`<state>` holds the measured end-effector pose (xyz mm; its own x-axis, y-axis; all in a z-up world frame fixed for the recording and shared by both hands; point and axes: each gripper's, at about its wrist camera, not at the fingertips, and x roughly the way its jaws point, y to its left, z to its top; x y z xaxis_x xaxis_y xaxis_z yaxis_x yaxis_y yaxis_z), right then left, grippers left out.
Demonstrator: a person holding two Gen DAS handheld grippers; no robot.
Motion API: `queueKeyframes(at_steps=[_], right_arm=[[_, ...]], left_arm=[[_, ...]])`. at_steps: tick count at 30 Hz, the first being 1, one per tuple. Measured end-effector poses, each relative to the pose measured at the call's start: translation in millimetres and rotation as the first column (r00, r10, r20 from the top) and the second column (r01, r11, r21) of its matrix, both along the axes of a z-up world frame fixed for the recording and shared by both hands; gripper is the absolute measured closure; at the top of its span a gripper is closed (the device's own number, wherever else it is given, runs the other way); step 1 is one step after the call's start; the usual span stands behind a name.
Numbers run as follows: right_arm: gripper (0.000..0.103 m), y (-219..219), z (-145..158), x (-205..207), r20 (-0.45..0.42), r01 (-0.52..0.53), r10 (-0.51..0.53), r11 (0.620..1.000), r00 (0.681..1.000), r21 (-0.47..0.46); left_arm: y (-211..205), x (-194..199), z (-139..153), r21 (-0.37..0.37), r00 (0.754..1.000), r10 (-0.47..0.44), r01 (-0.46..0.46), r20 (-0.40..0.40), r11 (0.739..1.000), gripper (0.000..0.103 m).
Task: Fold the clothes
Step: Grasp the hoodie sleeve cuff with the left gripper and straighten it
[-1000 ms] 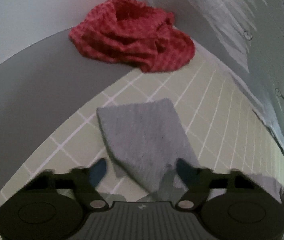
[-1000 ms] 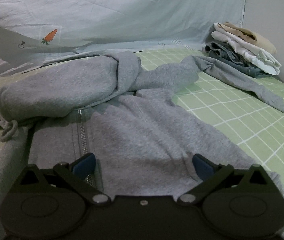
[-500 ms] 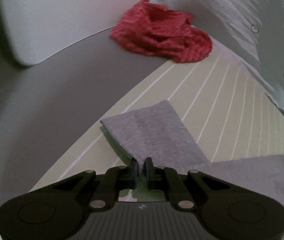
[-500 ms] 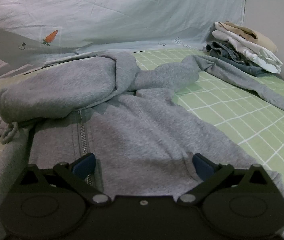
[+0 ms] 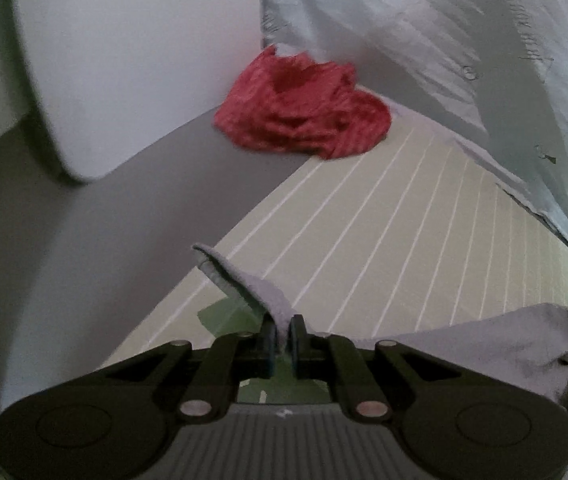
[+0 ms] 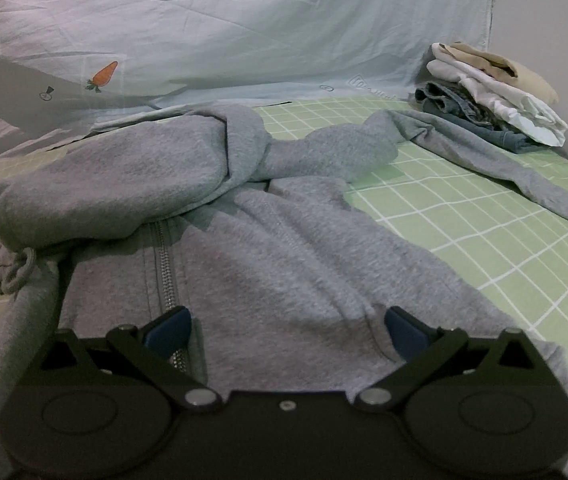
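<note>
Between the pads of the left gripper (image 5: 281,342), at the near edge of the left wrist view, a grey sleeve (image 5: 240,280) is clamped; its cuff end is lifted off the green checked sheet (image 5: 384,216) and droops to the left. More grey fabric of the hoodie (image 5: 496,344) is seen at the near right. A crumpled red cloth (image 5: 304,112) is heaped far off in the corner, against a white wall (image 5: 144,60) and a pale carrot-print sheet (image 5: 484,60) hung on the right.

From the right wrist view, the right gripper (image 6: 286,328) is seen spread wide, nothing grasped, over the hoodie's (image 6: 244,248) lower front, the zip (image 6: 164,268) near its left finger. The hood is slumped at the left, and the other sleeve (image 6: 484,152) is stretched far right across the sheet (image 6: 504,240). A stack of folded clothes (image 6: 488,96) is set at the far right, beside the sleeve.
</note>
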<state>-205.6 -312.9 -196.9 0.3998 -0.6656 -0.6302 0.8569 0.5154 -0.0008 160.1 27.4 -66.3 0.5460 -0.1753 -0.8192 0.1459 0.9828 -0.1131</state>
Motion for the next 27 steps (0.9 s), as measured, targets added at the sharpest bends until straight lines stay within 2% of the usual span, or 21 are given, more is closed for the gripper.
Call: queueKeyframes(at_steps=[5,7,9,12,14,15,17,19,20,23,27], right_arm=[[0.000,-0.4,0.0,0.0,-0.001,-0.002,0.002,1.000,1.000,-0.001],[0.000,-0.3,-0.2,0.4,-0.002,-0.002,0.002,1.000,1.000,-0.001],[0.000,-0.4,0.0,0.6,-0.003,-0.002,0.002,1.000,1.000,-0.002],[0.000,-0.2,0.1,0.9,-0.006,0.000,0.000,1.000,1.000,-0.003],[0.000,-0.3,0.3,0.9,-0.007,0.001,-0.001,1.000,1.000,-0.003],[0.000,-0.2,0.4,1.1,-0.008,0.002,-0.002,1.000,1.000,-0.003],[0.000,-0.2,0.6,1.6,-0.009,0.003,-0.003,1.000,1.000,-0.004],[0.000,-0.1,0.7,1.9,-0.011,0.004,-0.004,1.000,1.000,-0.004],[0.000,-0.1,0.7,2.2,-0.013,0.004,-0.005,1.000,1.000,-0.005],[0.000,0.2,0.7,2.8,-0.015,0.006,-0.006,1.000,1.000,-0.007],[0.000,0.1,0.9,2.8,-0.016,0.006,-0.006,1.000,1.000,-0.006]], left_arm=[[-38.7,40.9,-0.8,0.018,0.994,-0.094,0.094,0.046,0.995,0.095],[-57.5,55.0,-10.4,0.024,0.988,-0.146,0.144,0.054,0.989,0.095],[-75.3,68.1,-23.5,0.026,0.980,-0.192,0.191,0.045,0.981,0.094],[-94.4,84.5,-46.6,0.020,0.969,-0.247,0.248,-0.020,0.969,0.087],[-99.1,91.2,-57.5,0.010,0.965,-0.255,0.256,-0.061,0.967,0.073],[-97.0,89.4,-56.6,0.006,0.962,-0.270,0.270,-0.047,0.963,0.067],[-90.6,83.5,-51.8,-0.003,0.953,-0.303,0.303,-0.002,0.953,0.039],[-78.9,69.1,-39.1,0.026,0.927,-0.363,0.362,0.091,0.932,0.021],[-72.4,61.7,-33.5,0.051,0.912,-0.390,0.386,0.129,0.921,0.018],[-59.4,48.1,-36.9,0.140,0.888,-0.443,0.426,0.125,0.894,0.018],[-52.6,42.2,-61.2,0.192,0.882,-0.468,0.451,0.052,0.871,0.018]])
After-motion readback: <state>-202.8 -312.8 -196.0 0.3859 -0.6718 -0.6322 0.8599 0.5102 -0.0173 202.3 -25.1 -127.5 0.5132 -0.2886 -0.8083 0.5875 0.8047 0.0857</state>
